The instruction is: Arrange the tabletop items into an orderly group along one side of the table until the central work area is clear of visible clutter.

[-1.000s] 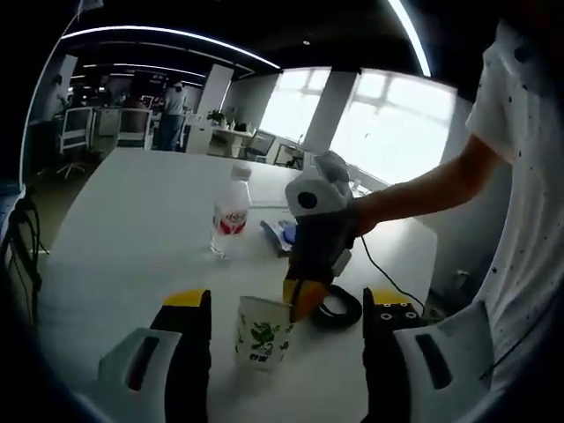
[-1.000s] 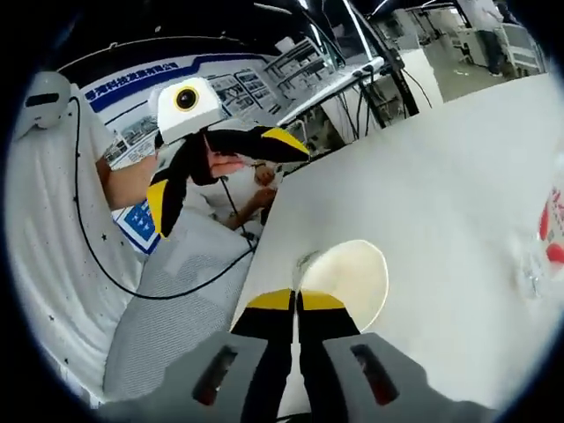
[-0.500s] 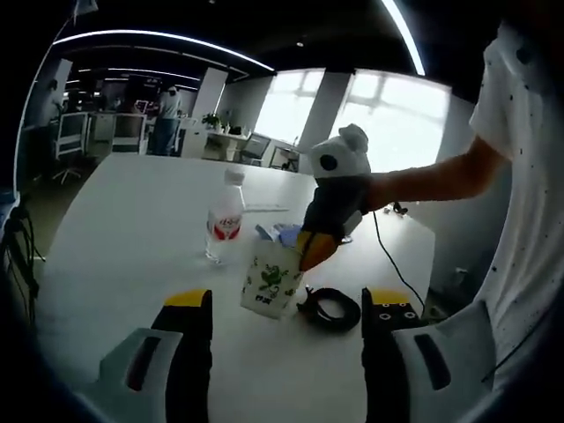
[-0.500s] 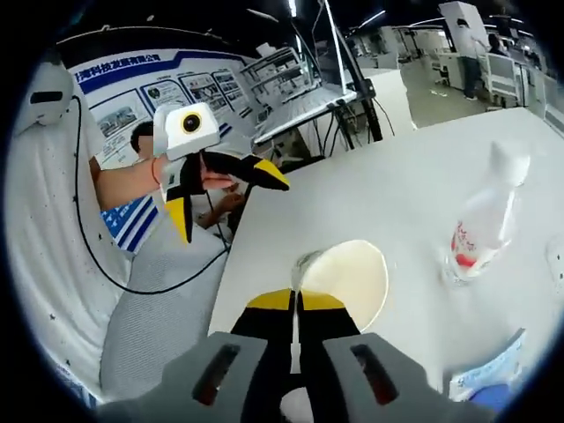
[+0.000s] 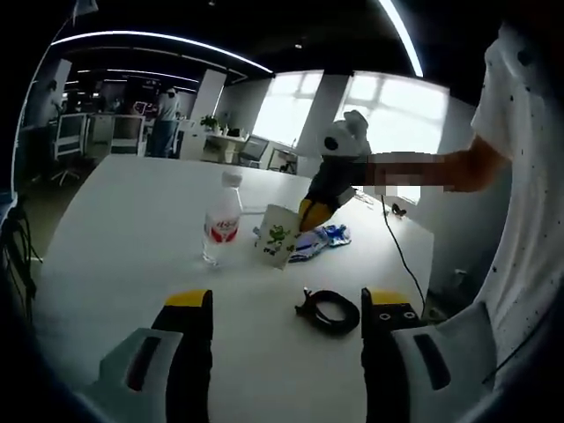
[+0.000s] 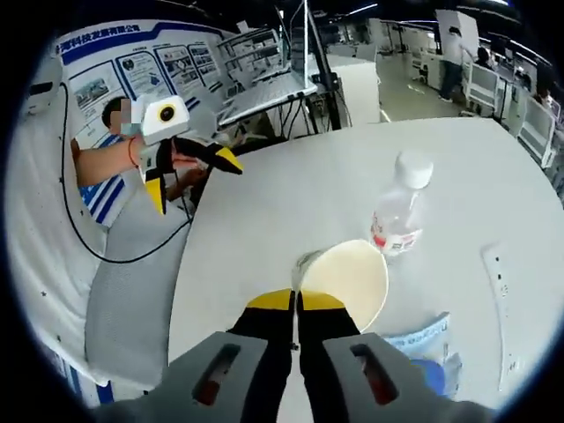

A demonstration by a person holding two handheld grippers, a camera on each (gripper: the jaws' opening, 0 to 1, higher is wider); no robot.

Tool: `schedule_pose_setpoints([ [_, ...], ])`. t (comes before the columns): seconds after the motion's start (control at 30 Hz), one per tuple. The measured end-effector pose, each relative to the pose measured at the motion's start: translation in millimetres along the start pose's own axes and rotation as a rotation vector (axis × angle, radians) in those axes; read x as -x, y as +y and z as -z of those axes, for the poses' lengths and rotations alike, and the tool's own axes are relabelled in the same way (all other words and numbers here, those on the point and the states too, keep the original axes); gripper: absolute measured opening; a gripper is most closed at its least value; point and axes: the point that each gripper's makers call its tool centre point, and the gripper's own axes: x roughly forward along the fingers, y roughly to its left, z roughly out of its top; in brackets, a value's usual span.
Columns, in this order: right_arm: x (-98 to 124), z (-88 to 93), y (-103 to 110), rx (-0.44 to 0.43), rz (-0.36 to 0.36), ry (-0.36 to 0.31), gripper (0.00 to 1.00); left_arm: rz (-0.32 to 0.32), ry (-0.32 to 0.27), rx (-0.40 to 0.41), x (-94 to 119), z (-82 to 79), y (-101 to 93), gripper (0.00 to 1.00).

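Pinching the rim of a white paper cup with a green leaf print (image 6: 345, 280), the right gripper (image 6: 295, 304) has its yellow-tipped jaws pressed together on the cup wall, and the cup's open mouth faces the camera just beyond the jaw tips in the right gripper view. In the left gripper view the same cup (image 5: 278, 235) hangs tilted from that gripper (image 5: 310, 214), above the white table (image 5: 123, 238) and well ahead of the left jaws. The left gripper (image 5: 286, 304) holds nothing; its two yellow-tipped jaws stand spread wide apart at the bottom of its view. Between those jaws and a little ahead lies a coiled black cable (image 5: 332, 309) on the table. Farther ahead, to the left of the cup, a clear plastic water bottle with a red label and white cap (image 5: 222, 231) stands upright. A crumpled blue and white plastic packet (image 5: 322, 238) lies just behind the cup. In the right gripper view the bottle (image 6: 399, 217) stands beyond the cup's rim, the packet (image 6: 426, 345) lies to the right of the jaws, and the left gripper (image 6: 189, 163) hovers off the table's edge at upper left, jaws apart.
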Motion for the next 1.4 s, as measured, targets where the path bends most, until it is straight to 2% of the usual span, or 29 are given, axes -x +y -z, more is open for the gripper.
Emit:
schedule_pose_setpoints([
  [0.1, 1, 1.4, -6, 0.036, 0.021, 0.029, 0.00, 0.000, 0.002, 0.001, 0, 1.2, 0.1, 0.69],
  [0.2, 3, 6.9, -19, 0.115, 0.079, 0.098, 0.00, -0.001, 0.001, 0.002, 0, 1.4, 0.2, 0.69],
  [0.33, 1, 6.4, -26, 0.138, 0.095, 0.118, 0.00, -0.005, 0.000, 0.005, 1, 2.3, 1.7, 0.69],
  [0.47, -2, 11.0, -41, 0.205, 0.144, 0.179, 0.00, -0.006, 0.000, 0.007, 2, 3.3, 2.3, 0.69],
  [0.57, -7, 11.0, -46, 0.210, 0.141, 0.186, 0.00, -0.007, 0.001, 0.009, 2, 4.5, 2.8, 0.69],
  [0.73, -12, 19.6, -63, 0.335, 0.187, 0.285, 0.00, -0.005, 0.003, 0.015, 2, 6.5, 2.4, 0.69],
  [1.03, -30, 30.4, -78, 0.438, 0.191, 0.358, 0.00, -0.003, 0.002, 0.022, 0, 7.5, 2.3, 0.69],
  [1.4, -43, 40.6, -84, 0.460, 0.169, 0.379, 0.00, -0.001, 0.006, 0.033, -1, 11.3, 1.4, 0.69],
])
